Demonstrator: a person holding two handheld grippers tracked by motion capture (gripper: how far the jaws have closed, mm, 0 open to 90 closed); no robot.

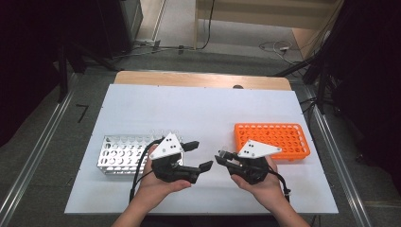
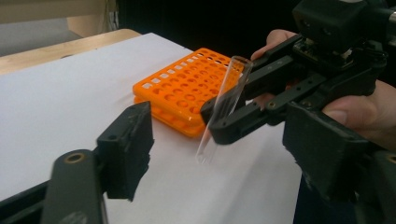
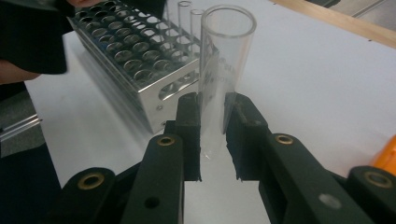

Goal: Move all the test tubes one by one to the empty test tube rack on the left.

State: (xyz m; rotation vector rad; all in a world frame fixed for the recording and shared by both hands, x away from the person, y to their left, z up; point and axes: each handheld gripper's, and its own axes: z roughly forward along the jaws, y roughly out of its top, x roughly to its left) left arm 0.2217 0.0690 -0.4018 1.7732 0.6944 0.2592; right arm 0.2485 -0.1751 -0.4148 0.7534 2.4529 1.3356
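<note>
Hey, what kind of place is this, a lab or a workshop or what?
Probably a lab-style test bench set up for recording. A clear test tube is clamped in the right gripper, with a metal tube rack and an orange tube rack on a white-covered table, and cables trailing across the floor behind.

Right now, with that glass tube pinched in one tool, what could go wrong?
The right tool grips the clear test tube low down, near its rounded bottom, so it could tip or slip out.

The left tool, jaws apart, is close by; a bump might knock the tube loose.

The tube is held above the bare white table, between the metal rack and orange rack; dropped, it might break.
</note>
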